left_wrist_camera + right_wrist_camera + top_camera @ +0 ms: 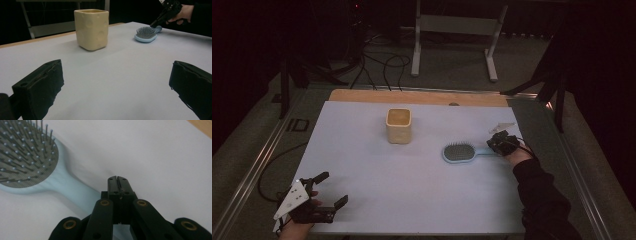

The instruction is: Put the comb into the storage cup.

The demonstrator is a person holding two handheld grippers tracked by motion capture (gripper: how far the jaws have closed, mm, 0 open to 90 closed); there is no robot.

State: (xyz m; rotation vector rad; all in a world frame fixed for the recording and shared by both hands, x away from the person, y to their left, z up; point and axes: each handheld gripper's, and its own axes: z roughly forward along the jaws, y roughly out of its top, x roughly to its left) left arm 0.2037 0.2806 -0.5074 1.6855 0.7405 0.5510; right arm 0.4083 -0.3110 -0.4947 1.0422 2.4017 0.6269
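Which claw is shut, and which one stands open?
The right claw is shut, its jaws pressed together over the blue hairbrush's handle. The left claw stands wide open over bare table.

— What sort of place is this?
— A lab or test room, dark all round. Cables [382,67] trail over the grey floor [452,75] beyond the far edge of the surface [412,190], by a bare metal frame [457,25].
— And that surface?
— Plain white sheet over wood.

Pale blue hairbrush [460,152], bristles up, probably flat
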